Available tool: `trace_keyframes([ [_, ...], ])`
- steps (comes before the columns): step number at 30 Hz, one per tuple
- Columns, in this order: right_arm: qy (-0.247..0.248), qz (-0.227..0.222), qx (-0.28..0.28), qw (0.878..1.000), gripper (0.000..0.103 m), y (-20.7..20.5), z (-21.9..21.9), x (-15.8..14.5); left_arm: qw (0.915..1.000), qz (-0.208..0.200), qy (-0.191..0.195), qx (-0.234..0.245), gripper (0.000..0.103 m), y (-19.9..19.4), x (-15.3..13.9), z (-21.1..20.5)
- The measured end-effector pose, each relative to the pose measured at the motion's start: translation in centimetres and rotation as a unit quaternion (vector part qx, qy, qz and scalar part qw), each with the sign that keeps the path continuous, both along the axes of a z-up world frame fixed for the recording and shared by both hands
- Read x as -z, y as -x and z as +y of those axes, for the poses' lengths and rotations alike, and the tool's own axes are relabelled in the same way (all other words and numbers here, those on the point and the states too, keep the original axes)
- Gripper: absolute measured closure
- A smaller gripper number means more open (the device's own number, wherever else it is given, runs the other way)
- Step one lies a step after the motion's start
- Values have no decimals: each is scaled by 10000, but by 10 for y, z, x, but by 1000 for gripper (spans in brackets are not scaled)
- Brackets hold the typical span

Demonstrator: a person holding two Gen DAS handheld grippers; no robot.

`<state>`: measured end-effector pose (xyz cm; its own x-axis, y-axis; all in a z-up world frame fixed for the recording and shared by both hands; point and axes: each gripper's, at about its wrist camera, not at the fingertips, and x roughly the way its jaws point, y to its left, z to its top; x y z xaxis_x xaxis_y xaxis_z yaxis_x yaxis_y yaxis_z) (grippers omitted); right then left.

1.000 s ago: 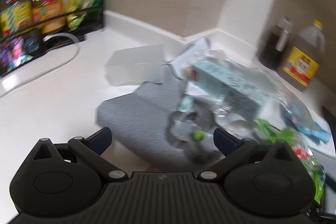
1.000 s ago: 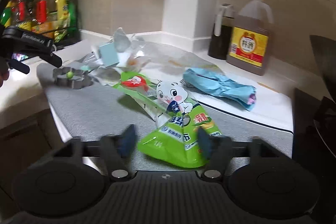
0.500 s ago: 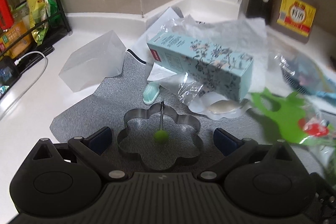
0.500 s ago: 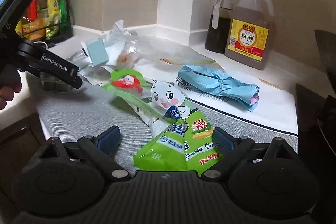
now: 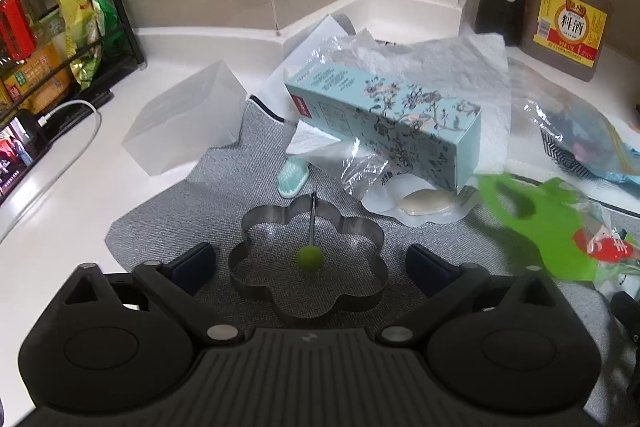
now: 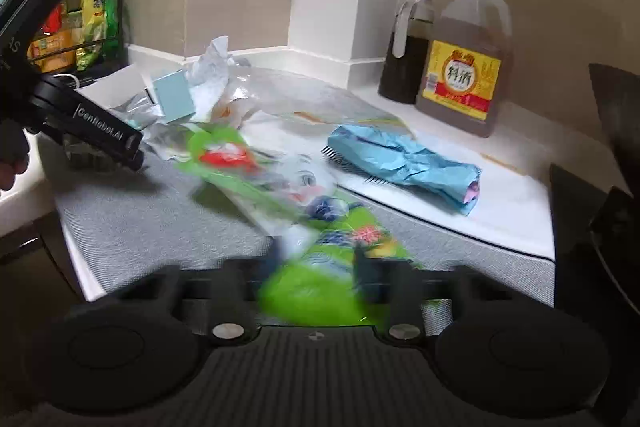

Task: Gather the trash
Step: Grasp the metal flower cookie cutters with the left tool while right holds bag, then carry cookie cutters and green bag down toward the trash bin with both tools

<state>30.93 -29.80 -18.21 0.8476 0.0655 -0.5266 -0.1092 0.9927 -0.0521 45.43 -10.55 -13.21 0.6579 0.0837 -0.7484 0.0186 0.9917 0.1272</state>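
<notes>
My right gripper point(image 6: 316, 263) is shut on the near end of a green snack bag point(image 6: 320, 267), which is blurred with motion; its far end shows in the left wrist view point(image 5: 532, 223). My left gripper point(image 5: 312, 267) is open, its fingers on either side of a flower-shaped metal ring point(image 5: 308, 267) with a green-knobbed handle. Behind the ring lie a teal floral box point(image 5: 384, 119), crumpled clear plastic point(image 5: 364, 171), white paper point(image 5: 440, 67), a small mint-green piece point(image 5: 294, 173) and a white packet point(image 5: 424, 203). A crumpled blue wrapper point(image 6: 404, 159) lies at right.
A grey mat point(image 5: 180, 223) covers the white counter point(image 5: 60, 211). A translucent box point(image 5: 188, 115) sits at left, next to a rack of bottles point(image 5: 48, 39) and a cable. A dark jug point(image 6: 404, 51) and a cooking-wine bottle point(image 6: 464, 63) stand at the back right.
My right gripper opened, then shut on the green snack bag, which now moves. My left gripper swung round and came down with its fingers on either side of the metal ring.
</notes>
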Motion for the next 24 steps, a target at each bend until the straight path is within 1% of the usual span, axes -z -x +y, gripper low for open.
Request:
trace_keyframes([
  [2,-7,-70,5,10000,73,5,0,-3,10000,37,21,-12,18,2,-2,1],
  [4,-74,-135,44,9999,73,11,-2,-6,9999,18,107,-67,19,6,-4,4],
  [10,-125,-375,184,9990,73,32,-6,-18,9998,-196,65,-58,19,28,-13,6],
  [14,-101,-590,246,9979,74,49,-10,-28,9992,-366,157,-50,19,50,-26,7],
  [17,-123,-732,260,9969,74,61,-12,-36,9984,-542,144,-46,19,68,-38,8],
  [20,-44,-878,266,9958,75,69,-12,-42,9973,-711,160,-13,19,87,-49,10],
  [24,-51,-984,280,9947,75,80,-13,-49,9957,-887,254,-10,19,112,-62,15],
])
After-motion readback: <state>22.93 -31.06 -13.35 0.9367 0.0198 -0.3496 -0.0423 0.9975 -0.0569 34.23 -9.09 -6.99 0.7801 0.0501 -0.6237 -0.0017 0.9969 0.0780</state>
